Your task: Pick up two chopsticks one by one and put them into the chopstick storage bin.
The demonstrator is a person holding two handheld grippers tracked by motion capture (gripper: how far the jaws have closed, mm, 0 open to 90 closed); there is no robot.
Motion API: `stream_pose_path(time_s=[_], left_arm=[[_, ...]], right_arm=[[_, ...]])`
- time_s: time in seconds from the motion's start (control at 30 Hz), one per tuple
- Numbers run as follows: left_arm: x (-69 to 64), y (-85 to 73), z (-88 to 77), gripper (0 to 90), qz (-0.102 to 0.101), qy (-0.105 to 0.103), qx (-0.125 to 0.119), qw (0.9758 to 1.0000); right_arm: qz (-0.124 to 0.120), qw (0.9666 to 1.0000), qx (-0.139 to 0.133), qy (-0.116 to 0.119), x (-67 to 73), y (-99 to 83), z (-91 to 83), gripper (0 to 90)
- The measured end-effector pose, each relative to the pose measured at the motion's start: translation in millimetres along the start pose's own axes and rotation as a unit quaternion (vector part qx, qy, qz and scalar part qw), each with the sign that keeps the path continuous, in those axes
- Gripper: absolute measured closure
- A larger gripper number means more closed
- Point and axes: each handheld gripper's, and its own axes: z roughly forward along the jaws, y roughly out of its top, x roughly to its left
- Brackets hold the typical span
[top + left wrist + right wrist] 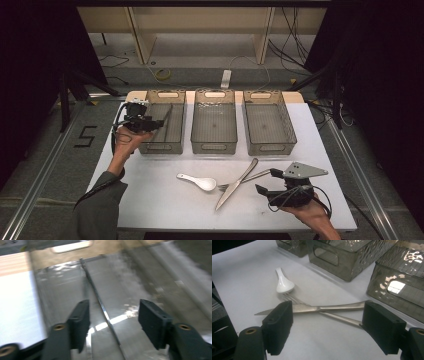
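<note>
1. L gripper (pixel 159 121) hangs over the leftmost bin (pixel 176 98), at its near-left part; jaws apart, nothing clamped.
2. In the left gripper view a thin metal rod-like utensil (pixel 100 303) lies on the bin floor, running between the jaws w/o touching either pad; the view is blurred, so can't tell what kind of utensil it is.
3. R gripper (pixel 266 181) sits low at the near-right of the white surface (pixel 150 200), jaws wide open, empty.
4. Knife (pixel 235 186) and fork (pixel 250 177) lie crossed on the surface just left of the R gripper; knife on top of fork.
5. In the right gripper view the knife (pixel 322 308) spans the gap between the jaws, fork handle (pixel 342 318) runs under it toward the right-hand jaw. Contact w/ the jaws can't be told.
6. White ceramic spoon (pixel 197 181) lies just left of the fork tines, bowl end near them.
7. Middle bin (pixel 214 95) and right bin (pixel 263 95) stand in a row w/ the left one at the far side.
</note>
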Motion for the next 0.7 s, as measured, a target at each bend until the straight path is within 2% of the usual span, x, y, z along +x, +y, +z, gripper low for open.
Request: stream_pose_path(time_s=[0.07, 0.1, 0.17, 0.23, 0.33, 0.57, 0.7], left_arm=[[-8.0, -4.5, -4.7, 33.1, 0.006, -0.021, -0.014, 0.9997], [-11.2, -5.5, -5.3, 32.5, 0.017, -0.026, -0.006, 0.9995], [-16.7, -7.2, -7.4, 29.4, 0.031, -0.025, -0.007, 0.9992], [-20.8, -9.4, -9.4, 28.5, 0.035, -0.036, -0.008, 0.9987], [-26.4, -11.3, -11.3, 26.2, 0.043, -0.041, -0.006, 0.9982], [-41.7, -13.1, -20.0, 21.7, 0.073, -0.056, 0.0, 0.9958], [-50.8, -13.5, -26.9, 19.8, 0.088, -0.07, 0.002, 0.9936]], right_arm=[[-0.003, 1.0, -0.001, -0.001, 0.4, -0.2, -0.2, 25.6], [-0.007, 1.0, -0.002, -0.002, 0.6, -0.3, -0.4, 25.6], [-0.005, 1.0, -0.006, -0.004, 0.8, -0.2, -0.7, 25.6], [-0.003, 0.9999, -0.009, -0.007, 0.8, -0.1, -0.9, 25.6], [-0.004, 0.9999, -0.012, -0.011, 0.9, 0.2, -1.5, 25.5], [-0.003, 0.9998, -0.013, -0.012, 1.1, -0.6, -2.0, 25.5], [-0.003, 0.9998, -0.015, -0.01, 1.2, -0.6, -1.6, 25.4]])
